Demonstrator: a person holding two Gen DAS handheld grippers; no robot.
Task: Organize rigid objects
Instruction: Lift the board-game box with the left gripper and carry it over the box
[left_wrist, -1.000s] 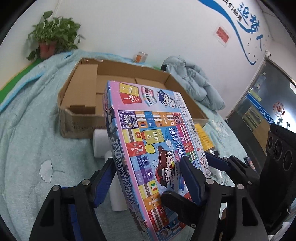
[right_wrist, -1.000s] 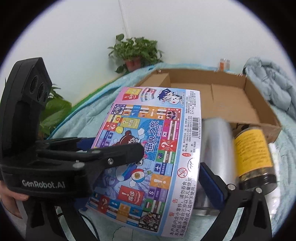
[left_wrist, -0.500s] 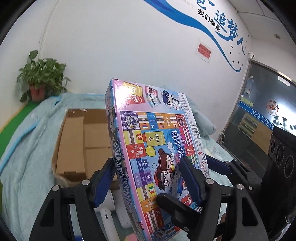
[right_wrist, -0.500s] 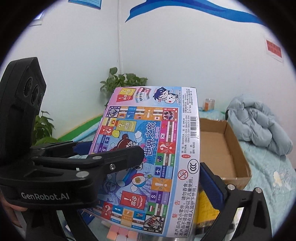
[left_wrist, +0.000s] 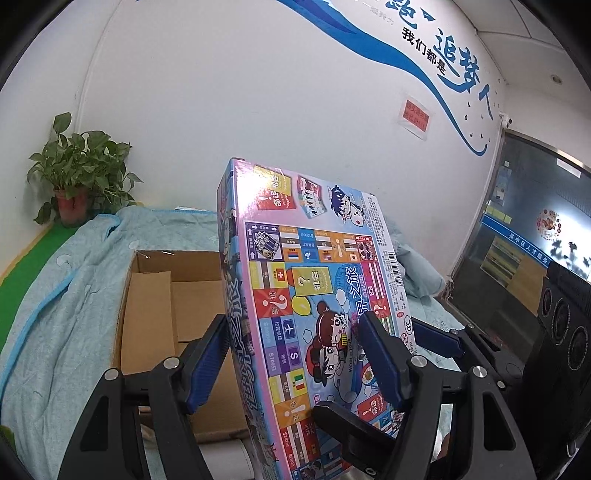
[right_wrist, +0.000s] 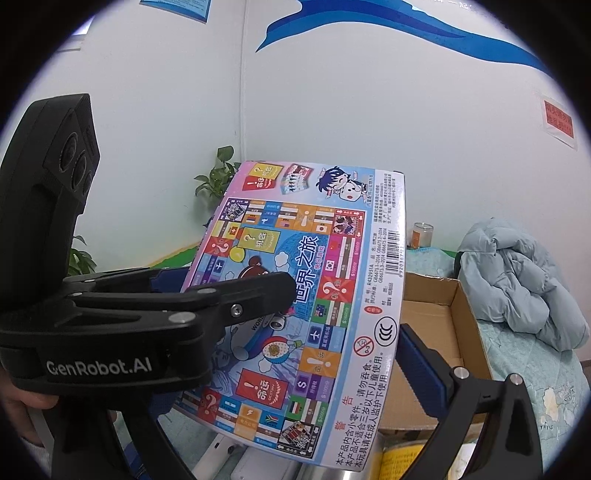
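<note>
So I've got the flat, colourful cardboard board-game box (left_wrist: 317, 325) up in the air, tilted, filling the middle of both wrist views. My left gripper (left_wrist: 295, 354) is clenched across its thin edge: one blue-padded finger (left_wrist: 208, 360) is on the pink spine side, the other sits flat on the printed face, lower centre of the left wrist frame. My right gripper (right_wrist: 343, 325) has it too, I think. The blue pad (right_wrist: 419, 371) on the right presses against the box's white barcode edge, lower right of that frame. The other finger is hidden behind the black body of the left tool (right_wrist: 110, 321), which crosses the left half of the view, so I can't say for sure how firm that grip is.

Behind and below the game box is the open brown cardboard carton (left_wrist: 159, 306), flaps folded in, sitting on a light teal quilted blanket (left_wrist: 62, 295). In the right wrist view its corner shows at middle right.

Other stuff: a potted green plant (left_wrist: 77, 177) in a reddish pot at the left of the left wrist view, a pale blue puffy jacket (right_wrist: 517, 284) heaped at the right of the right wrist view, and a small orange-labelled glass jar (right_wrist: 422, 235) by the wall behind the carton. A yellow-labelled container (right_wrist: 402, 459) peeks in at the bottom edge.
</note>
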